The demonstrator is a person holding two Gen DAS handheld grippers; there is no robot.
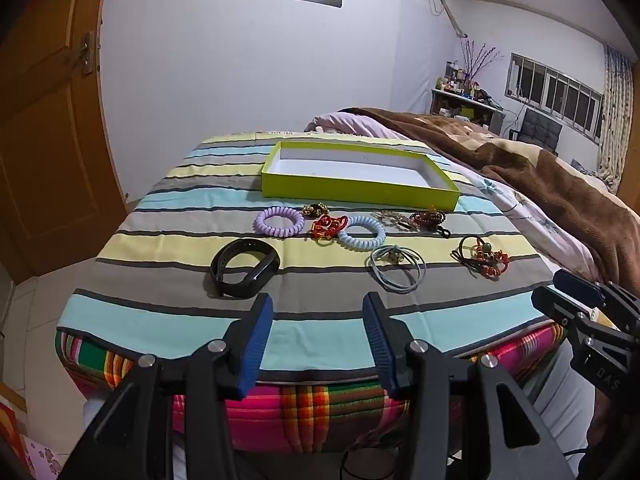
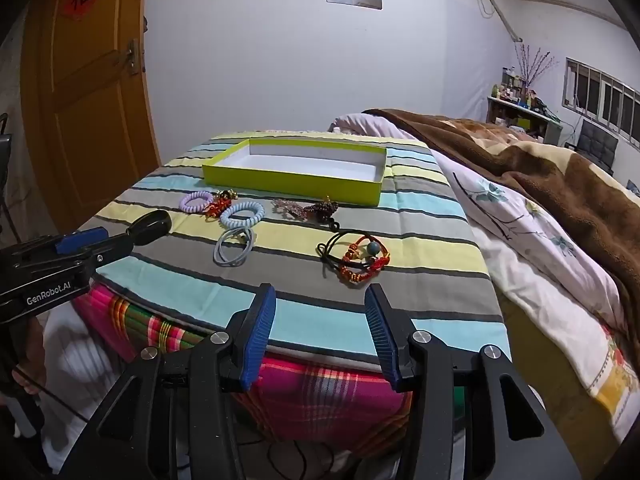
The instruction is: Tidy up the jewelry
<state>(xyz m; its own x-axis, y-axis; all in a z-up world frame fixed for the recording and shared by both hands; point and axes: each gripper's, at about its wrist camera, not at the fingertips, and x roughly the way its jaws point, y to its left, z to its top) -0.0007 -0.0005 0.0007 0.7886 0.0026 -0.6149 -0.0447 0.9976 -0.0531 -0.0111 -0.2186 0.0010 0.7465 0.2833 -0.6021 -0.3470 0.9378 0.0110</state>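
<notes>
— Where do you start?

— Both of your grippers hang at the near edge of the striped cloth (image 1: 168, 312), the left gripper (image 1: 318, 344) and right gripper (image 2: 320, 332) each spread wide and holding nothing. The shallow lime-green cardboard box (image 1: 352, 190) sits at the far side, nothing in it.

— Which piece first?

— Probably the black rubber wristband (image 1: 245, 267), nearest your left gripper. Straddle one side of its loop, not the whole ring, and close gently.

— And your right?

— The red-and-black knotted cord bracelet with a green bead (image 2: 354, 258) lies just ahead; pinch its cords together so nothing dangles.
</notes>
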